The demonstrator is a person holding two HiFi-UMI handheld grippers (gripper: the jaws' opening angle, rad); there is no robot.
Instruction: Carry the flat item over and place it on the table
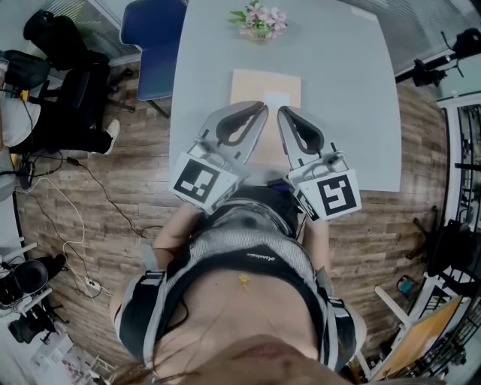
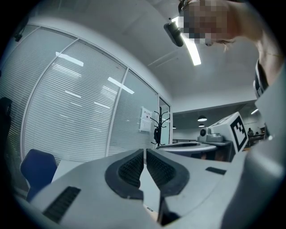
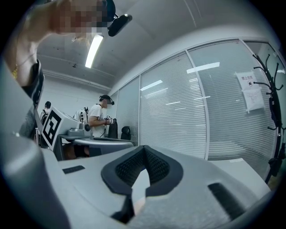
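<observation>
Two tools, the left tool (image 1: 258, 110) and the right tool (image 1: 285, 113), are held level side by side, both closed and empty. The flat tan item (image 1: 263, 84) lies on the grey table (image 1: 353, 90) by their tips, with flowers (image 1: 258, 20) beyond.

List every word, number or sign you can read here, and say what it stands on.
Nothing can be read for certain.
Script on the person's top: too small to read.
Paper notices on the wall: blurred.
Marker cubes: square patterns only, no words.
</observation>
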